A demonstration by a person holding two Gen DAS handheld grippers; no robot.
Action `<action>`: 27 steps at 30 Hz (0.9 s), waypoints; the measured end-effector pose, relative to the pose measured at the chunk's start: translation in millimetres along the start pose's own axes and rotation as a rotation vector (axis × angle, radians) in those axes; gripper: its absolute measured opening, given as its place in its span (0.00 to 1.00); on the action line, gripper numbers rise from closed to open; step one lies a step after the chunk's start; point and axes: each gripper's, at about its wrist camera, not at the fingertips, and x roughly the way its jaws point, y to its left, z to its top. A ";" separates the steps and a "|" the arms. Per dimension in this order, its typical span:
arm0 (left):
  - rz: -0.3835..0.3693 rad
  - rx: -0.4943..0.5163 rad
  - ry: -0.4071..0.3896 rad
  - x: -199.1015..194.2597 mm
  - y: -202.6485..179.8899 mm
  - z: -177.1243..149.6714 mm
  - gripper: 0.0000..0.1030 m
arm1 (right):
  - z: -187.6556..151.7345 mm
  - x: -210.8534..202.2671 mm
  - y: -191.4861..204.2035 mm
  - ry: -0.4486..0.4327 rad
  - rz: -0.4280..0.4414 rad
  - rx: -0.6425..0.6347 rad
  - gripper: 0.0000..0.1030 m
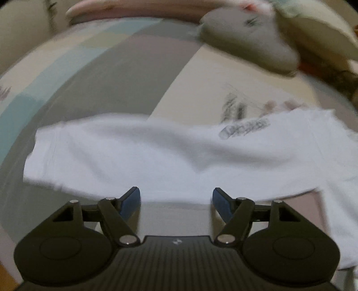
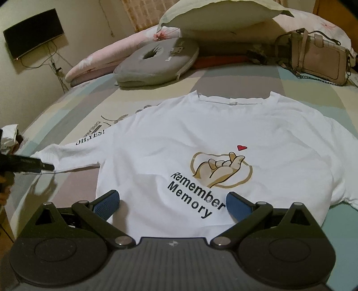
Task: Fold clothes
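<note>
Right tongs spread wide, nothing pinched, blue pads hovering over the lower front of the white T-shirt; printed words "Remember Memory" sit right between the two pads. Shirt laid flat, face up on the bed, collar pointing away toward the pillows, hand-and-heart graphic just beyond the tongs.

Left tongs also apart, empty, poised at the near hem edge of a shirt sleeve (view blurred, contact not clear). Sleeve stretches crosswise just beyond the pads, small dark print on it toward the right. From the right wrist view, left tongs' dark tip seen at the far left, at the end of the left-hand sleeve bearing "OH,YES!".

Further out: patchwork bedsheet in grey, teal, cream and mauve blocks under the shirt. Grey ring cushion well beyond the collar, pink floral pillow behind it, cream pillow on top, beige handbag with chain at right. Dark wall screen upper left.
</note>
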 end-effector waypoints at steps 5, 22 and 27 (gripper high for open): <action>-0.090 0.203 -0.075 15.0 -47.6 42.0 0.43 | 0.3 0.2 -2.1 -0.009 0.007 0.007 1.00; -0.121 0.330 -0.017 72.5 -56.6 47.0 0.01 | -0.9 0.8 -0.6 -0.013 0.025 -0.030 1.00; -0.077 0.252 -0.035 88.0 -59.7 64.4 0.00 | -1.6 0.3 6.2 -0.014 0.037 -0.068 1.00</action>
